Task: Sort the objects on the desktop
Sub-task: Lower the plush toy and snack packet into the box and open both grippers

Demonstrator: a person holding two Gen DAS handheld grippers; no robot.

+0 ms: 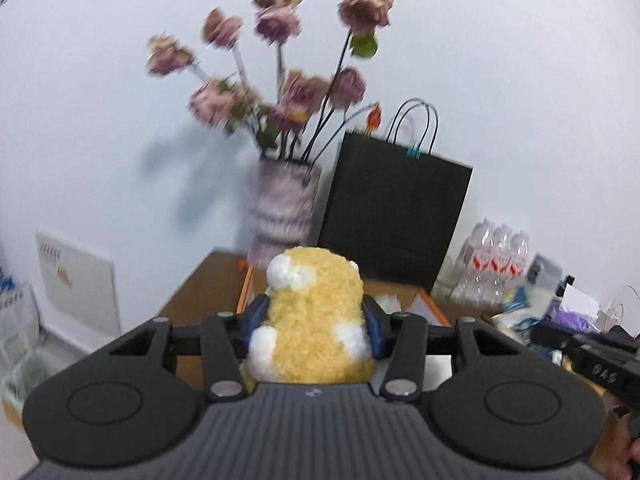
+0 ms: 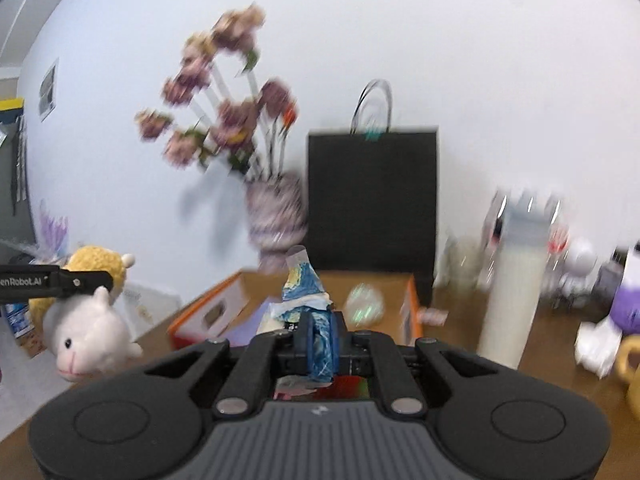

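My left gripper [image 1: 316,320] is shut on a yellow and white plush sheep [image 1: 316,312] and holds it in the air above an open orange-edged cardboard box [image 1: 244,292]. The sheep also shows in the right wrist view [image 2: 86,320], clamped by the left gripper's arm [image 2: 56,280]. My right gripper [image 2: 320,336] is shut on a blue and white crumpled packet [image 2: 306,292] and holds it above the same box [image 2: 208,316]. The box holds a pale round object [image 2: 364,304].
A vase of dried pink flowers [image 1: 284,204] and a black paper bag [image 1: 394,216] stand behind the box against the white wall. A tall white cylinder [image 2: 512,300], bottles [image 1: 496,260], a purple toy [image 2: 628,304] and a yellow mug [image 2: 632,364] are on the right of the wooden desk [image 2: 520,380].
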